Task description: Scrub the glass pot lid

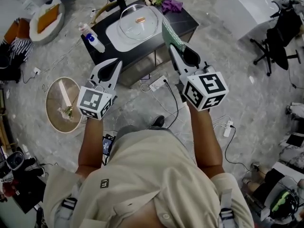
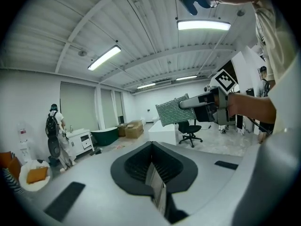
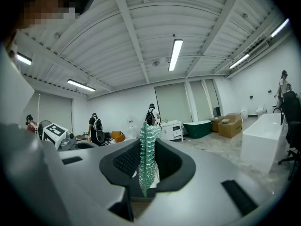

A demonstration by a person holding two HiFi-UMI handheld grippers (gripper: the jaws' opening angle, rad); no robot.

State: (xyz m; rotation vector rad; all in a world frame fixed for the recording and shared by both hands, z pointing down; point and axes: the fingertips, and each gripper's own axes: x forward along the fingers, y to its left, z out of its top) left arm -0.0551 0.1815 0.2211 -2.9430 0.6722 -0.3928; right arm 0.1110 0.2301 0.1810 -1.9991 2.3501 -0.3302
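The scrubbing looks not yet begun. The lid (image 1: 139, 22) lies knob-up in a white basin (image 1: 114, 36) on the dark table (image 1: 187, 23), at 12 o'clock from the person. No gripper touches it.

The right gripper (image 1: 177, 50) is clamped on a green scrub pad (image 1: 171, 35). In its own view the pad stands edge-on between the jaws. From above, the pad hangs over the table's near-right part, just at 4 o'clock of the lid and apart from the glass.

The left gripper (image 1: 112, 66) has its jaws together on nothing. It hangs short of the table's near edge, at 7 o'clock of the lid.

What is left, as I judge it, is all of the work: bring the pad down onto the dome, rub it over, and perhaps steady the rim with the left.

For room, the basin wall rings the lid closely, so strokes should stay short. A bottle (image 1: 92, 38) lies at the lid's 9 o'clock, near the table's left edge, and flowers (image 1: 164, 3) sit at 1 o'clock. On the floor a power strip (image 1: 158, 83) and cables lie near the feet. Open floor shows at 3 o'clock.
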